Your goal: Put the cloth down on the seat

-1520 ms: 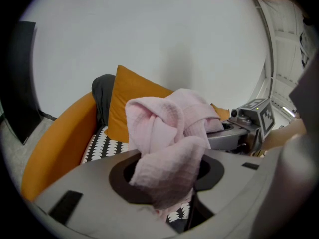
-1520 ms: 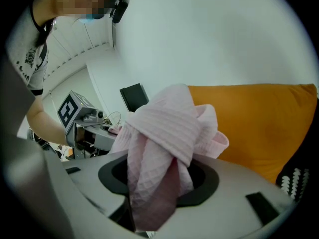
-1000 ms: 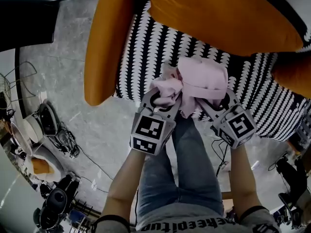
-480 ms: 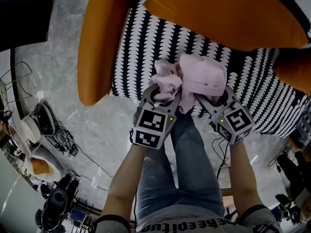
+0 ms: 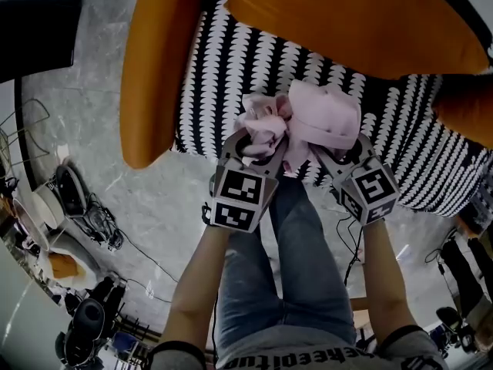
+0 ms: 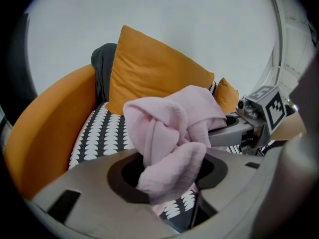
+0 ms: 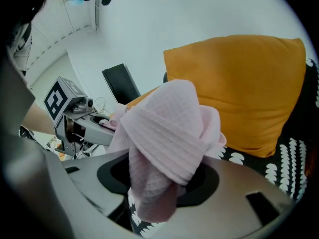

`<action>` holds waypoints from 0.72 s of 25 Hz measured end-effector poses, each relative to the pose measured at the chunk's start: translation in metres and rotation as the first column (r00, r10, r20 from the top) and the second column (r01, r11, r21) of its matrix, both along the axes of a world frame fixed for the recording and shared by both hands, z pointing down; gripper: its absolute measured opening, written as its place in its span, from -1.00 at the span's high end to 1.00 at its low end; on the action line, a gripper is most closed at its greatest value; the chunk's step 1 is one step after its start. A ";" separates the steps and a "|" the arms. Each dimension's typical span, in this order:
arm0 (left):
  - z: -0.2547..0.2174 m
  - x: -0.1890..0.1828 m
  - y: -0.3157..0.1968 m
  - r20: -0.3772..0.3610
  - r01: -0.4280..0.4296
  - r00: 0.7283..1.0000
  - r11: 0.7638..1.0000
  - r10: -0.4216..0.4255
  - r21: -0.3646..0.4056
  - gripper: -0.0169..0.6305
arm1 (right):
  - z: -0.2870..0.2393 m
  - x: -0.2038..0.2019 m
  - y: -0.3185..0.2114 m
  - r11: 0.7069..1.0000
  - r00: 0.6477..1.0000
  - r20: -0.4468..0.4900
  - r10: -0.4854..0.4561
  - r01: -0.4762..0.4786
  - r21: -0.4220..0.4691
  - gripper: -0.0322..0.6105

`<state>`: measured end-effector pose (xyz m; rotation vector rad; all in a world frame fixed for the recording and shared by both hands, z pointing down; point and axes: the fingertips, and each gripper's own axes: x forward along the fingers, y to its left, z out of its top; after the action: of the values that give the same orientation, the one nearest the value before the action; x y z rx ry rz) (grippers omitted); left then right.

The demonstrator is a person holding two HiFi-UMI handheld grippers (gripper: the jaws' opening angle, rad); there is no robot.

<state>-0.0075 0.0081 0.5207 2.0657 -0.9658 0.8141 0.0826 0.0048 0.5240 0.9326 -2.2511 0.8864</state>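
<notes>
A: The left claw [image 6: 169, 176] has just been opening its jaws. They stand wide, with a fold of the cloth [image 5: 320, 118] loose in the gap. Dark space shows on both sides of the fold, so I judge nothing is pinched. The right claw [image 7: 159, 183] is alike: its jaws have just been opening and stand wide, with a slack fold between them.

B: Where is the cloth, then?

A: It is bunched between the two claws, over the near edge of the seat [image 5: 246, 68]. Whether its underside touches the seat I cannot tell.

B: Why two claws on one small bundle?

A: My guess is that one at each end keeps it gathered. Letting go on both sides together would drop it straight and not swing it off the edge. Both claws point down at the seat, which fits a release.

B: Why the near edge?

A: Probably because a big cushion [image 5: 347, 21] fills the far part, and the bare patterned patch lies near.

B: Counts?

A: One pink cloth, two claws and one seat. There is one big orange cushion, far. There is one smaller orange shape [image 5: 462, 118] to the right, cushion or armrest I cannot tell. One orange armrest [image 5: 154, 68] is on the left. Outside that are the grey floor [image 5: 85, 129] and the person's two legs [image 5: 300, 268], near.
</notes>
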 end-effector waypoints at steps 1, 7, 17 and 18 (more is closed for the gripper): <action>0.001 -0.002 0.003 -0.001 -0.003 1.000 1.000 0.003 -0.001 0.15 | 0.002 0.000 0.002 1.000 1.000 -0.012 0.002 -0.002 0.000 0.16; -0.017 0.011 0.017 -0.006 0.013 1.000 0.999 -0.013 0.030 0.09 | 0.000 0.030 0.025 1.000 0.995 -0.097 0.008 -0.008 -0.004 0.16; -0.017 0.001 0.000 -0.002 0.014 1.000 0.996 -0.014 0.086 0.14 | -0.004 0.033 0.009 0.997 0.993 -0.097 0.064 -0.060 0.048 0.22; -0.018 0.001 0.000 0.002 0.012 1.000 0.995 -0.012 0.099 0.21 | -0.006 0.032 0.009 0.996 0.994 -0.091 0.068 -0.063 0.056 0.23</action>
<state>-0.0062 0.0076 0.5031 2.1415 -1.0386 0.7771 0.1150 0.0139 0.5181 1.0554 -2.1854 0.7974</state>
